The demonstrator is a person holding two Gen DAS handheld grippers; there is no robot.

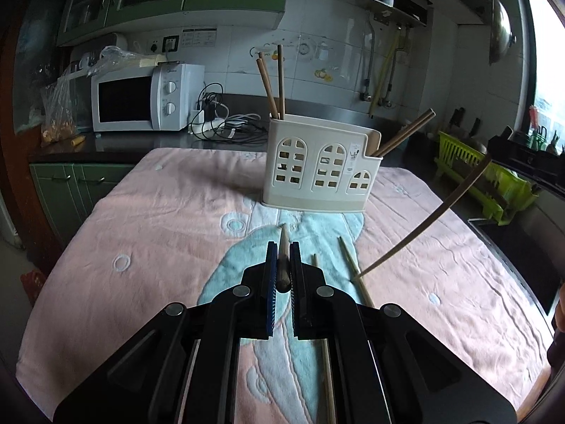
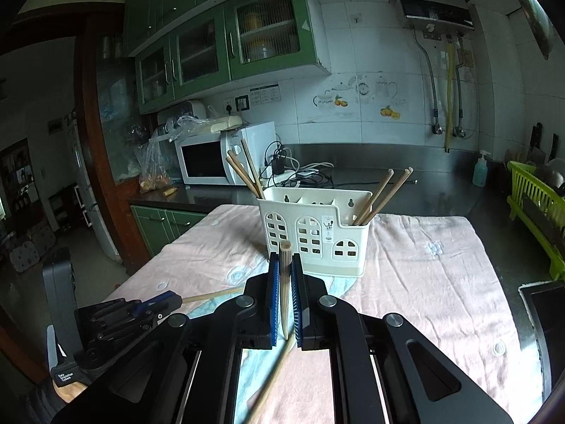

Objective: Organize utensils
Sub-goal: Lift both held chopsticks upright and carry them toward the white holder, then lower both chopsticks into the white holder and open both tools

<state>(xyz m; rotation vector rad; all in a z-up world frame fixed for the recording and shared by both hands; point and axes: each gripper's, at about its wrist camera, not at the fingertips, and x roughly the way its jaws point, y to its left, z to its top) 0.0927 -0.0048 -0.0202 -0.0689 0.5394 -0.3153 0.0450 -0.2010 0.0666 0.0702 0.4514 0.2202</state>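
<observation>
both grippers pinch a chopstick

left gripper [image 1: 281,247] clamps a chopstick [image 1: 283,247] at frame centre; right gripper [image 2: 284,265] clamps another [image 2: 284,282]. holder [image 1: 319,166] stands upper centre on the towel [image 1: 141,212], two loose sticks [image 1: 348,258] lying lower right.

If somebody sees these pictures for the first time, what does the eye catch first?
Probably the cream utensil holder with arched cut-outs, standing on the pink towel with chopsticks leaning out of both ends. Next, each tool is shut on one chopstick: the left tool and the right tool.
</observation>
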